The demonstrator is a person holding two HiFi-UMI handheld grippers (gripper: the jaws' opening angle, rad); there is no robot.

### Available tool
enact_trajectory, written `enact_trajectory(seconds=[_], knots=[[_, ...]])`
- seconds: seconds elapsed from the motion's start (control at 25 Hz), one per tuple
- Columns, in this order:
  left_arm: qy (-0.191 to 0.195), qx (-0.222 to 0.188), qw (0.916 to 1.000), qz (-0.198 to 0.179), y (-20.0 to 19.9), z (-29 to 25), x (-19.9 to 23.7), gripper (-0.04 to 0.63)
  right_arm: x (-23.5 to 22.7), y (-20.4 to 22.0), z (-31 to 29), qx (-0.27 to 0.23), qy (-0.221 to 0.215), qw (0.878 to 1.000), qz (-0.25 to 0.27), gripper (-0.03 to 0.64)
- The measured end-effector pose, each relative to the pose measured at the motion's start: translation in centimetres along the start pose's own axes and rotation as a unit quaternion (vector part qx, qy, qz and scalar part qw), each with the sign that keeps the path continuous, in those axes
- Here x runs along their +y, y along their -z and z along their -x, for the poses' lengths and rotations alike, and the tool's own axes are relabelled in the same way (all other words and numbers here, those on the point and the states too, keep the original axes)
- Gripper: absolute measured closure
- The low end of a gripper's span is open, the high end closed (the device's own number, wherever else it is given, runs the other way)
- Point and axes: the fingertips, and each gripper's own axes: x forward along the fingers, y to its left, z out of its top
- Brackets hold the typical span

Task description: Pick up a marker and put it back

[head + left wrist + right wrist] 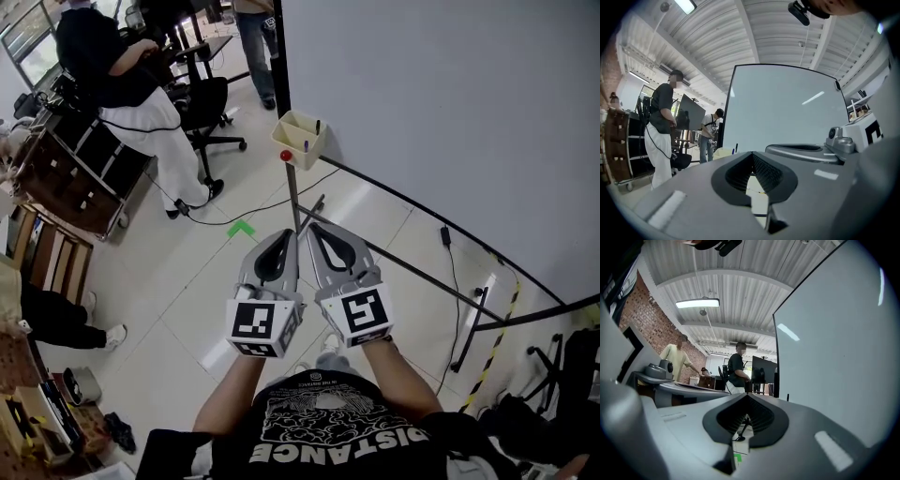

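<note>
A beige marker box (300, 139) hangs at the left edge of the whiteboard (450, 103). In it stand a dark marker (317, 125) and a purple one (306, 146); a red knob (286, 156) sits at its lower corner. My left gripper (289, 234) and right gripper (314, 228) are side by side below the box, pointing up toward it and well short of it. Both are shut with nothing between the jaws. The left gripper view shows its closed jaws (752, 153) with the box (723, 151) beyond. The right gripper view shows its jaws closed (747, 395).
The whiteboard's stand pole (293, 192) and floor rails (422, 277) run under the grippers, with cables (455, 272) on the tiles. A green tape mark (241, 228) lies on the floor. A person (141, 84) and an office chair (202, 103) are at the upper left, beside shelving (66, 173).
</note>
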Motion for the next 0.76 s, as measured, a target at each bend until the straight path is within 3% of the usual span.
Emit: enact_trajectory(seconds=[0.52,0.76], knots=[[0.036,-0.002,0.9993,0.008,0.0,4.5,-1.6,0.589,3.2,-0.7,3.8,0.011,0.035,0.999,0.006,0.617],[0.041,0.001,0.9991,0.009,0.8,5.5,0.2,0.589,4.9,0.2,2.9,0.014,0.04,0.999,0.005,0.617]])
